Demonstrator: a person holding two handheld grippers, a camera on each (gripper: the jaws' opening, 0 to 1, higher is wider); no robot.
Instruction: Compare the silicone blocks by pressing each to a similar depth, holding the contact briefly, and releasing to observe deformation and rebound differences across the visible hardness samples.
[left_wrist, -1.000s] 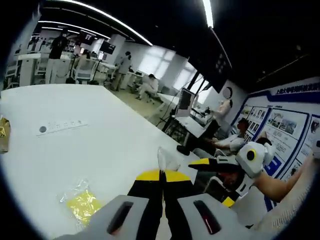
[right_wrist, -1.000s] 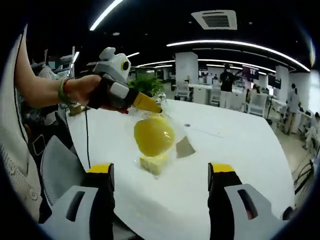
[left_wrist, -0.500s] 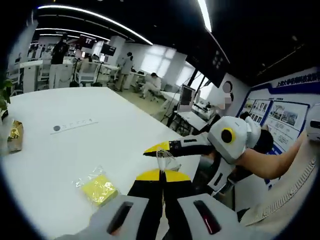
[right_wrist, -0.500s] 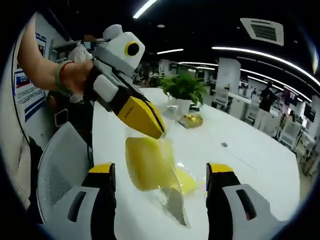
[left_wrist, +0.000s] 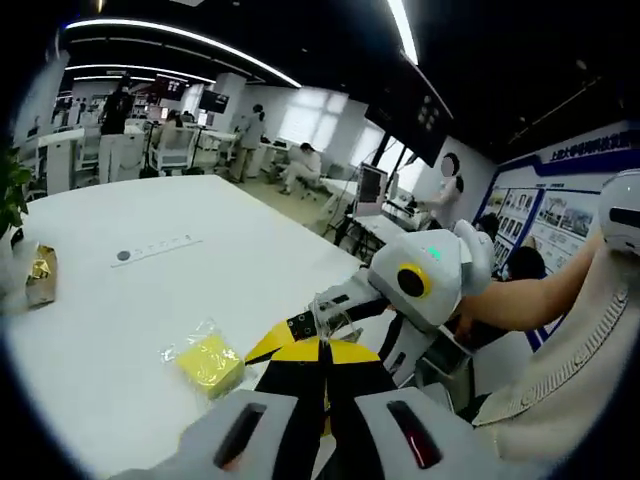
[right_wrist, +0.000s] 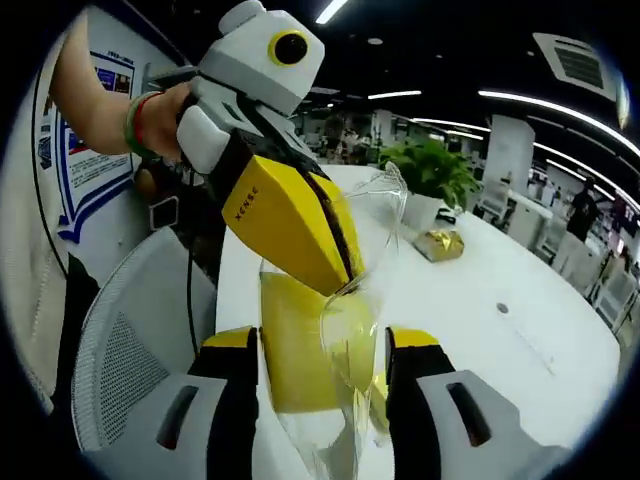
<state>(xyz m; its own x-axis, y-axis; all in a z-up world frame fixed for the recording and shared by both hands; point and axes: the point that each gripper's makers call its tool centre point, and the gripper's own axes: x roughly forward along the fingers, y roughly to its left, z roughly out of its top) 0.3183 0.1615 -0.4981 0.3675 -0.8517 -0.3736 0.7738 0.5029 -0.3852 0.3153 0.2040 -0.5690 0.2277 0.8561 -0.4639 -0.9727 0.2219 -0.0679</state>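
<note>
A yellow silicone block (right_wrist: 292, 345) hangs inside a clear plastic bag (right_wrist: 375, 230) above the white table (right_wrist: 480, 300). My left gripper (right_wrist: 345, 282) comes in from the upper left with its yellow jaws shut on the bag's top edge. My right gripper (right_wrist: 323, 350) has its two jaws drawn in against the sides of the bagged block. In the left gripper view, my left gripper (left_wrist: 320, 350) pinches the bag (left_wrist: 330, 312), and the right gripper (left_wrist: 300, 332) reaches in just beyond it. A second bagged yellow block (left_wrist: 208, 360) lies on the table (left_wrist: 200, 270).
A gold-wrapped packet (left_wrist: 40, 275) and a potted plant (right_wrist: 430, 170) stand further along the table. A grey mesh chair (right_wrist: 130, 340) sits at the table's near edge. People and desks fill the office behind, and posters hang on the wall.
The right gripper's jaws have narrowed onto the bagged block and come closer to it. The left gripper still holds the bag's top. Both views have shifted with the hands.
</note>
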